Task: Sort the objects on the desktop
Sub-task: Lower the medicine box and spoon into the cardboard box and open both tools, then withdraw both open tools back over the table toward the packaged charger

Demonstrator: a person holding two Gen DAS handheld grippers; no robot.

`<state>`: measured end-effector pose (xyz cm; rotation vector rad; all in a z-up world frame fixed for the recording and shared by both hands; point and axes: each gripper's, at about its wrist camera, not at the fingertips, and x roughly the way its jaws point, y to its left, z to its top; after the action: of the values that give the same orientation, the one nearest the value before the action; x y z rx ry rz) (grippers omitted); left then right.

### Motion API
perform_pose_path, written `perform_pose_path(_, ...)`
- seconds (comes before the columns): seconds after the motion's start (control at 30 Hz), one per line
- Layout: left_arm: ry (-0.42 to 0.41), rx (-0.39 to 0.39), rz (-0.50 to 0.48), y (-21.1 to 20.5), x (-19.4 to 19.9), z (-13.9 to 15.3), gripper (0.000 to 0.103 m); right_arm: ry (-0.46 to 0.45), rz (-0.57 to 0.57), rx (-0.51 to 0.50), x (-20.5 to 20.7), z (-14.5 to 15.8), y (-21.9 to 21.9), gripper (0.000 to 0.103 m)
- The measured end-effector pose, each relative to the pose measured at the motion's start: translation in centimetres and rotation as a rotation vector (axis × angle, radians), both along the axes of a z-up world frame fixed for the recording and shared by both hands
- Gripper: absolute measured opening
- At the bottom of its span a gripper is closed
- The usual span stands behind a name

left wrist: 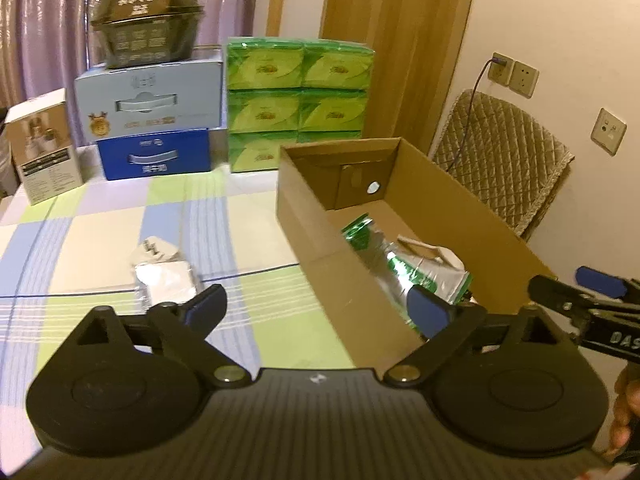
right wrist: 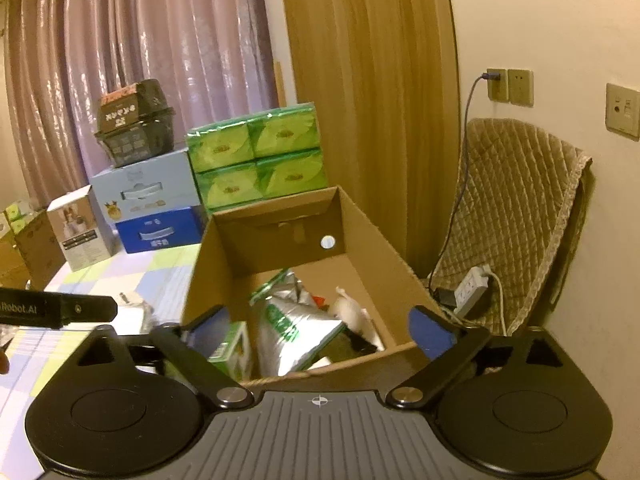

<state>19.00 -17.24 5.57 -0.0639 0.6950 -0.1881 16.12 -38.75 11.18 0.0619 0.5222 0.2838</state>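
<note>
An open cardboard box [left wrist: 440, 200] stands on the right of the table. Inside it lie a silver-green foil bag [left wrist: 416, 268], a small green carton [right wrist: 232, 348] and a white item [right wrist: 348, 308]. On the checked tablecloth, left of the box, sits a small white packet [left wrist: 164, 276]. My left gripper [left wrist: 318, 310] hovers open over the box's near left corner, with the packet just beyond its left finger. My right gripper [right wrist: 320, 330] is open and empty above the box's near end [right wrist: 384, 248], over the foil bag [right wrist: 292, 328].
At the back of the table stand stacked green tissue packs [left wrist: 298, 100], a pale blue box [left wrist: 148, 96] on a dark blue box [left wrist: 154, 154], a black basket [left wrist: 148, 24] on top and a white carton [left wrist: 44, 148]. A quilted chair [right wrist: 516, 220] and a power strip [right wrist: 472, 288] are on the right.
</note>
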Motion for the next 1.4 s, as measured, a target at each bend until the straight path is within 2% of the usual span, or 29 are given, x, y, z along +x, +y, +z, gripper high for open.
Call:
perform_pose_path(0.07, -0.005, 0.009, 0.009, 0.7, -0.9, 0.1, 0.102, -0.004, 0.008, 0.003, -0.8, 0.5, 0.6, 0.101)
perform_pose_path(0.43, 0.014, 0.054, 0.097, 6.3, -5.9, -0.2, 0.102, 0.009, 0.143, 0.028, -5.2, 1.8, 5.4, 0.101)
perform_pose_path(0.77, 0.034, 0.050, 0.216, 12.5, -8.7, -0.1, 0.102, 0.023, 0.259, 0.008, -6.9, 1.7, 9.8, 0.101)
perform_pose_path(0.83, 0.034, 0.058, 0.218, 13.1, -8.8, -0.2, 0.102, 0.025, 0.272, 0.005, -7.0, 1.8, 10.5, 0.101)
perform_pose_path(0.97, 0.023, 0.127, 0.191, 13.8, -8.8, -0.2, 0.102, 0.031, 0.296, -0.003, -6.8, 1.7, 11.8, 0.101)
perform_pose_path(1.2, 0.033, 0.132, 0.214, 17.1, -7.7, -0.6, 0.102, 0.065, 0.358, 0.026, -5.2, 1.6, 16.1, 0.101)
perform_pose_path(1.4, 0.049, 0.139, 0.258, 20.3, -5.5, -2.0, 0.102, 0.094, 0.384, 0.004, -2.6, -0.8, 20.4, 0.101)
